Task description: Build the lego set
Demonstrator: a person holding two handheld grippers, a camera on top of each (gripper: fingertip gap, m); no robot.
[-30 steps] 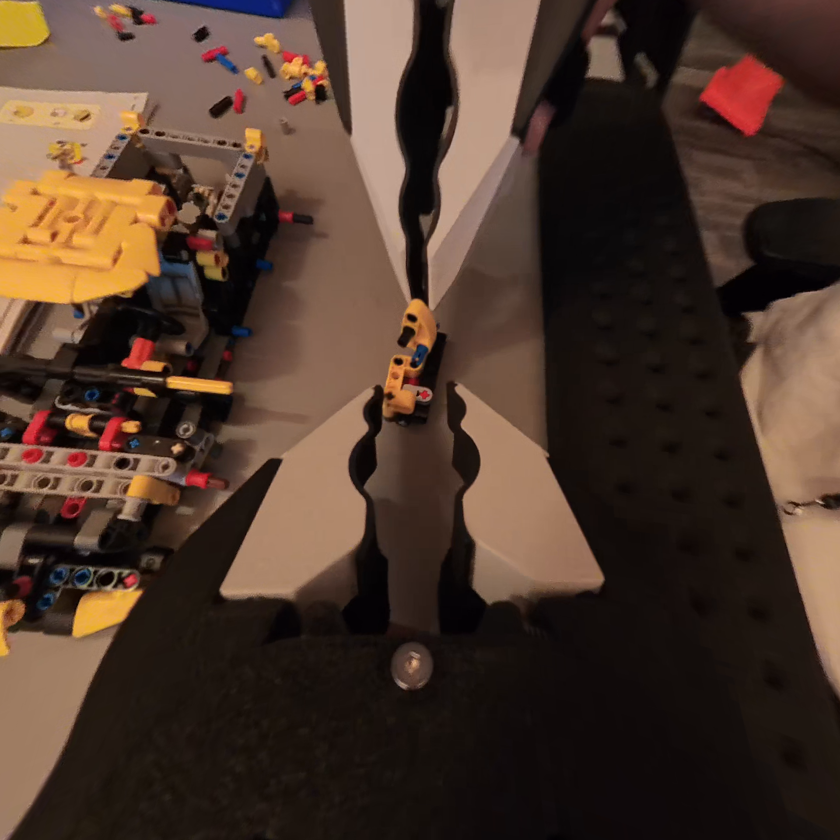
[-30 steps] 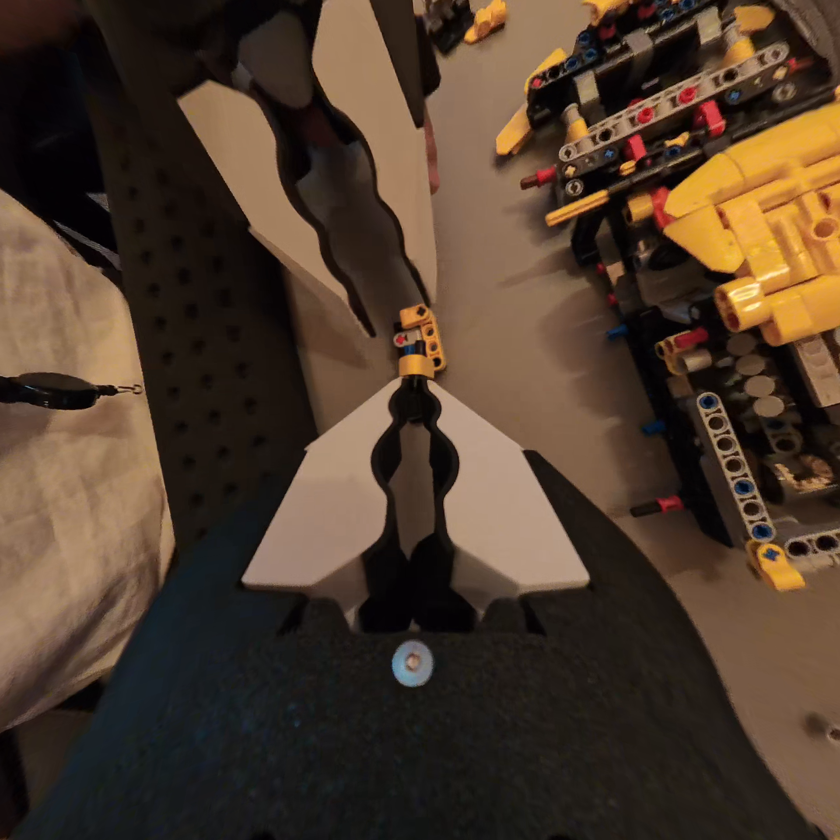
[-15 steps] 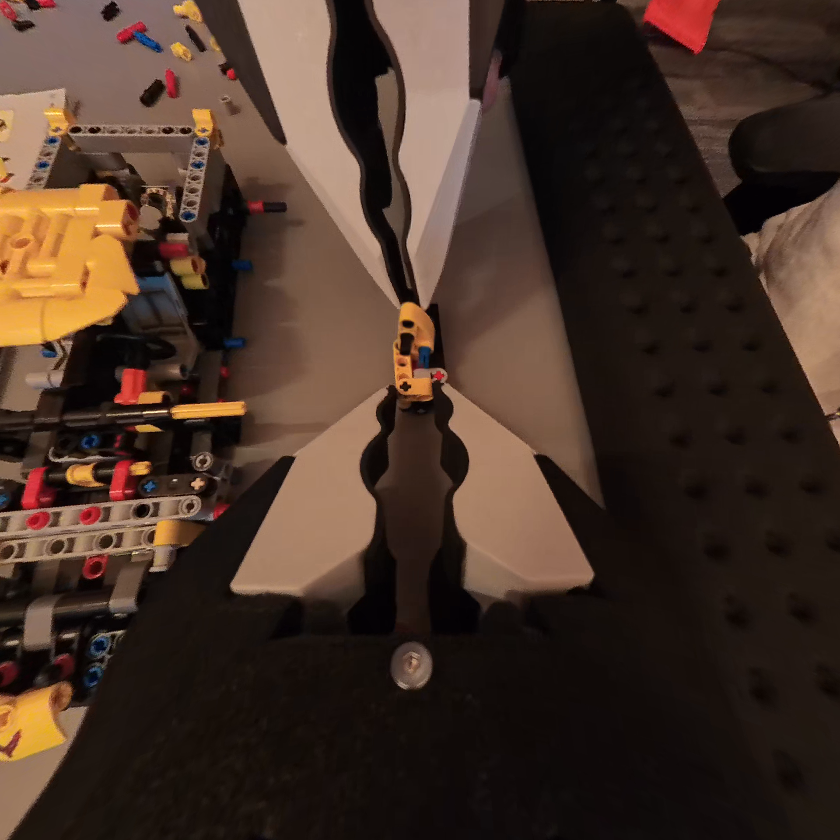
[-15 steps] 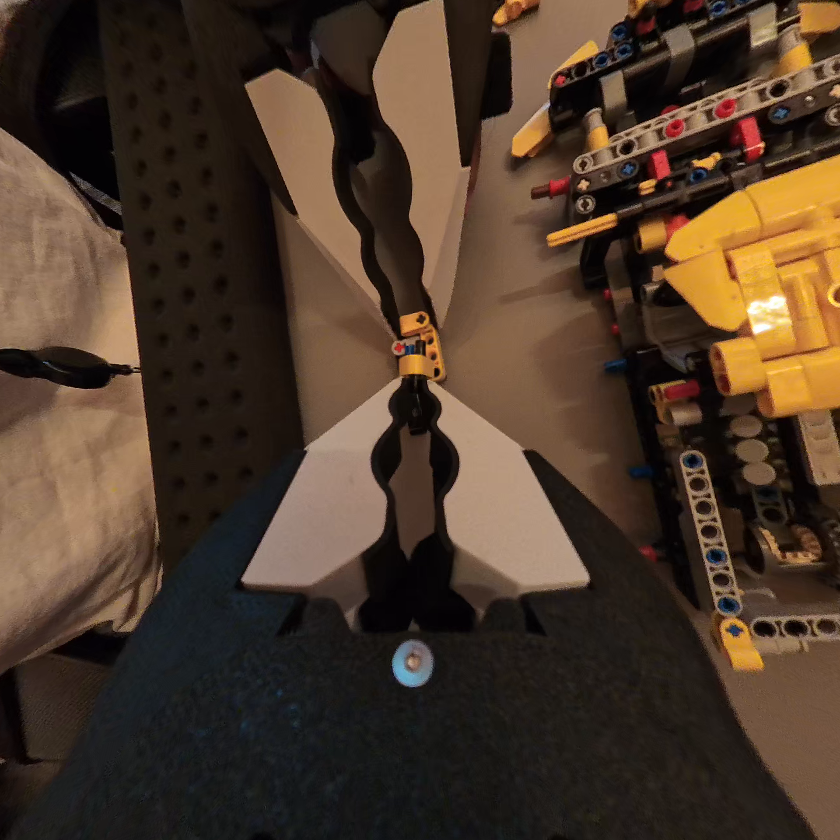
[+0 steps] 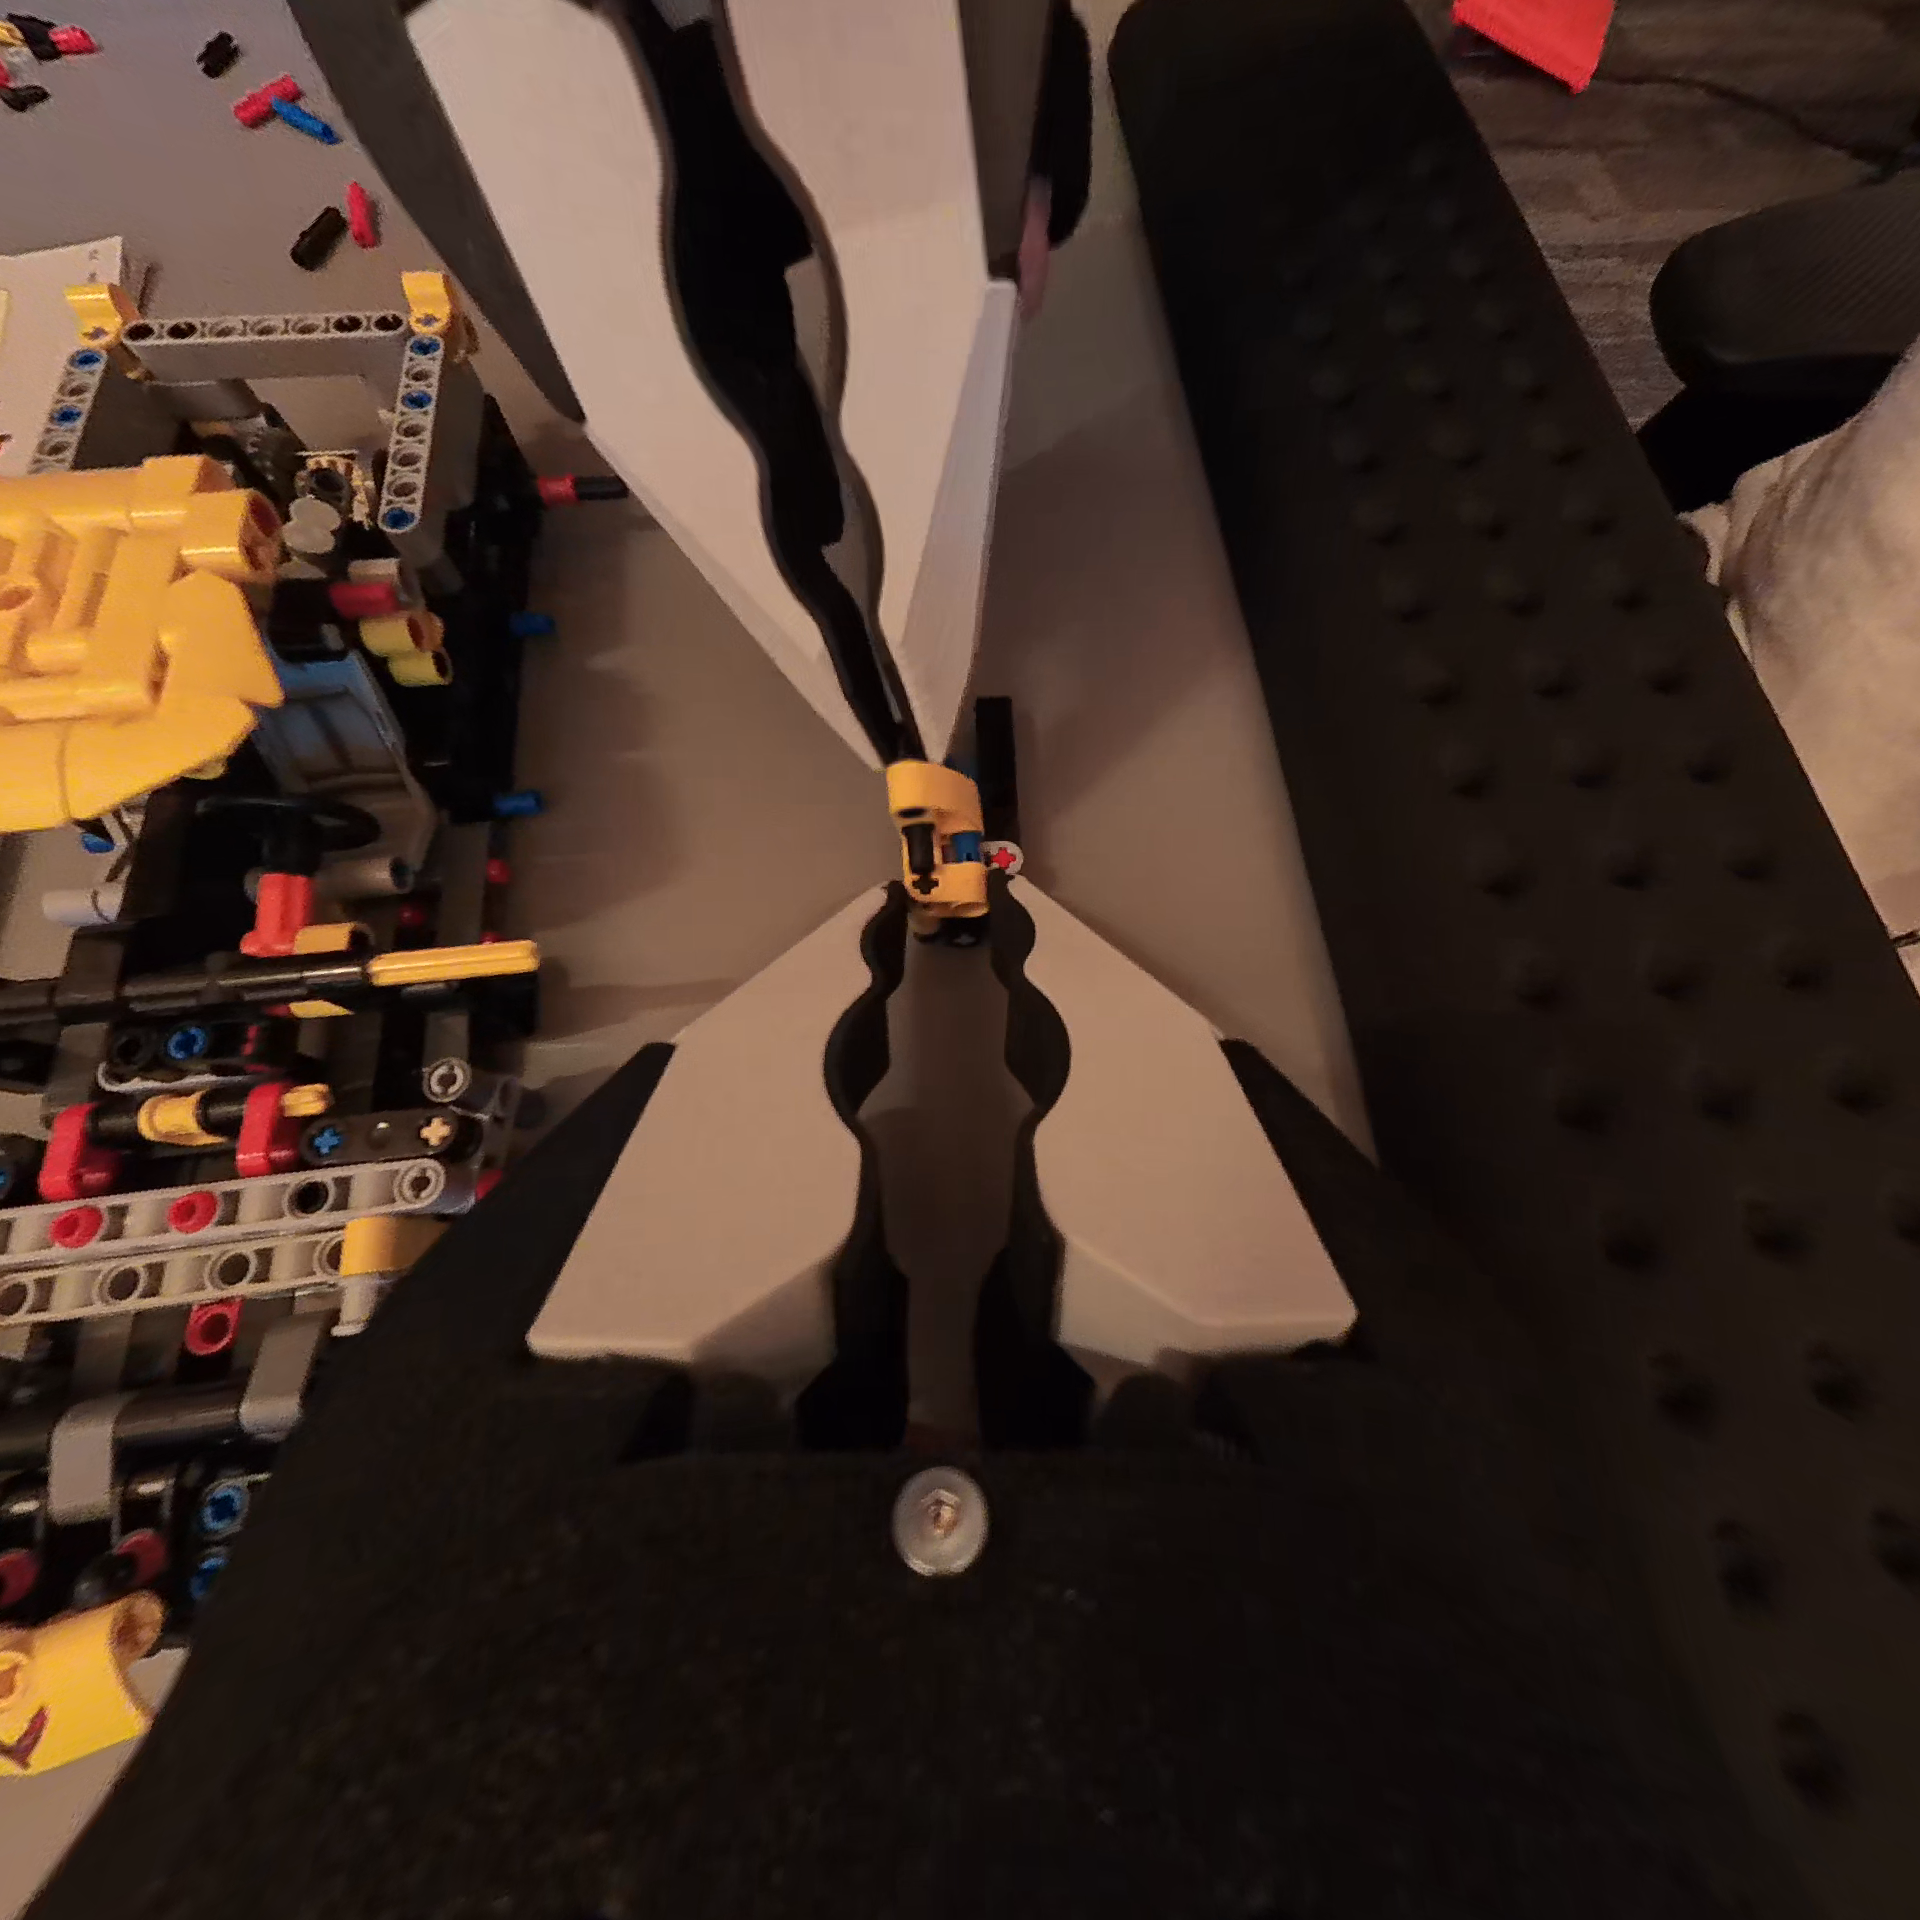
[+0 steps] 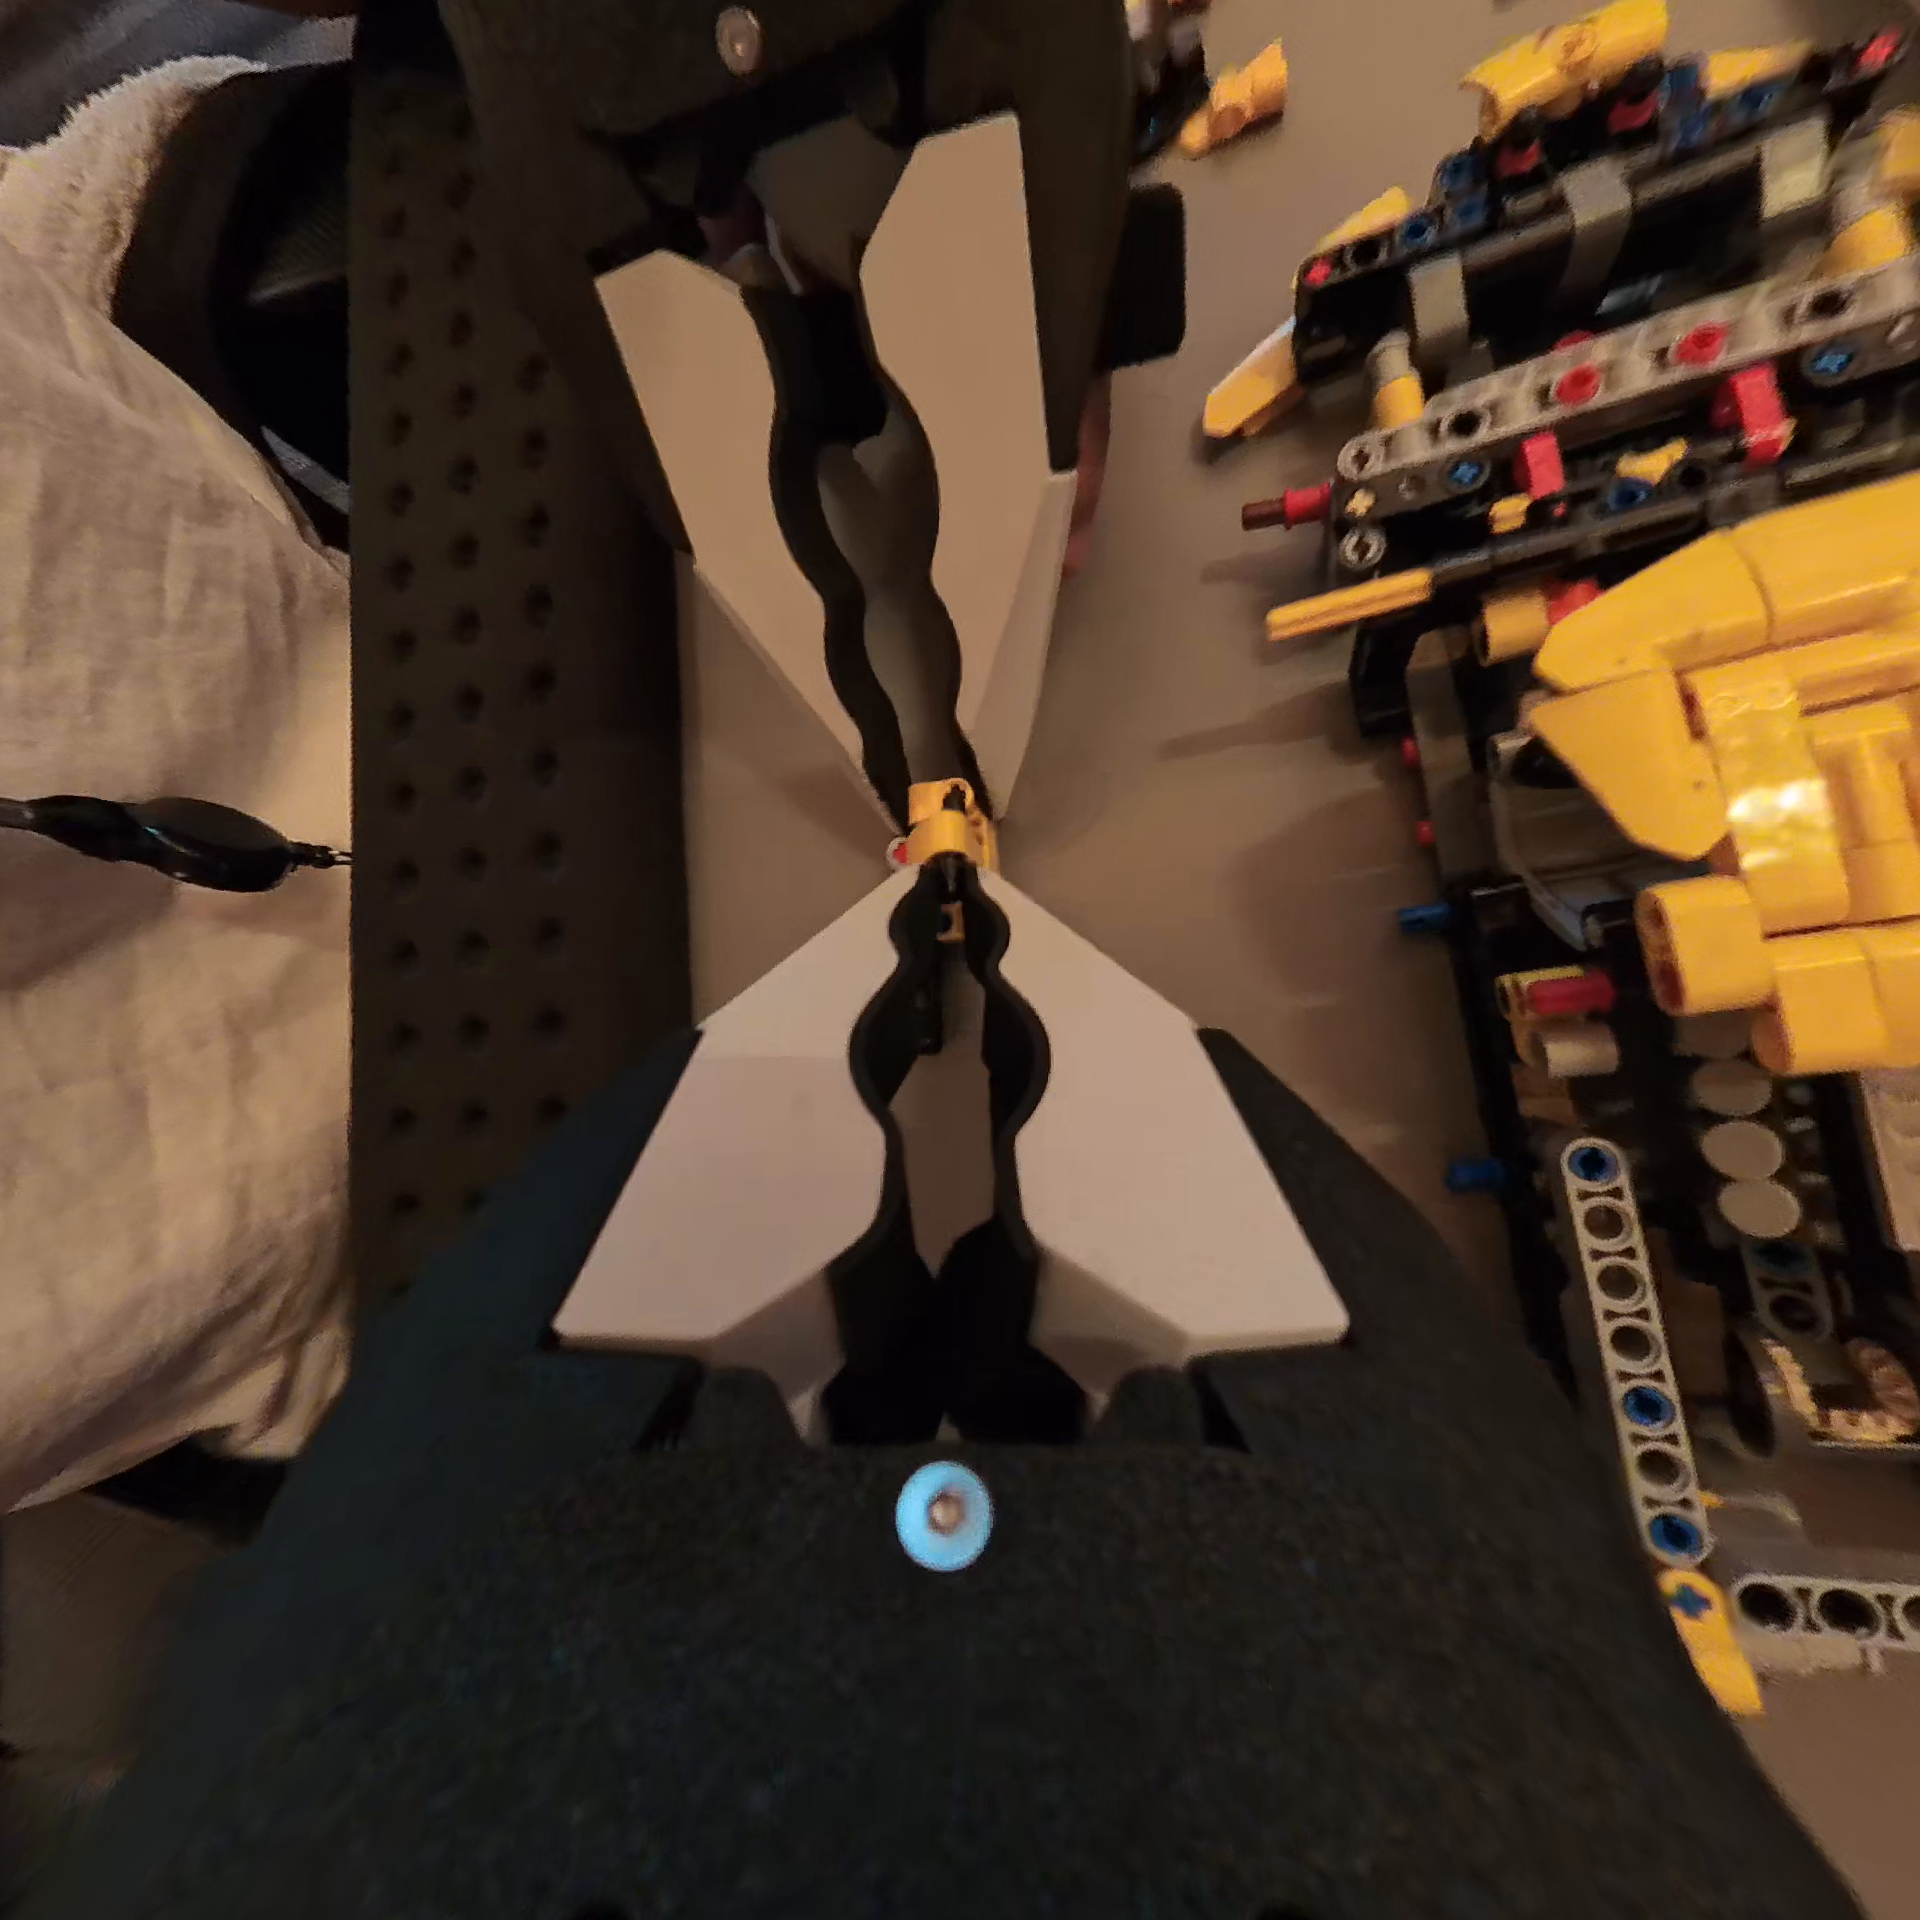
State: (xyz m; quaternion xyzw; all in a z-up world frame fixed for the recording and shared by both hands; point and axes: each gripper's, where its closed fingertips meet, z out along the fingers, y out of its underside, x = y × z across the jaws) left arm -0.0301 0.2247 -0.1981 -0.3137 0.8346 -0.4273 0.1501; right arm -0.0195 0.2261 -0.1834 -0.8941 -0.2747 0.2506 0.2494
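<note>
Both tools, right (image 6: pixel 943 883) and left (image 5: pixel 945 914), pinch the small yellow piece (image 5: pixel 935 840) between facing tips.

Large yellow model (image 5: pixel 114 644): cut off by left edge in left wrist view, motion-blurred in right wrist view. Small yellow sub-assembly (image 6: pixel 945 831): contact with left fingertips indeterminate

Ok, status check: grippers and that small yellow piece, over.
Right gripper shut on small yellow piece. Left gripper tips at its other end, grip unclear. Big model on table, clear of both.
</note>
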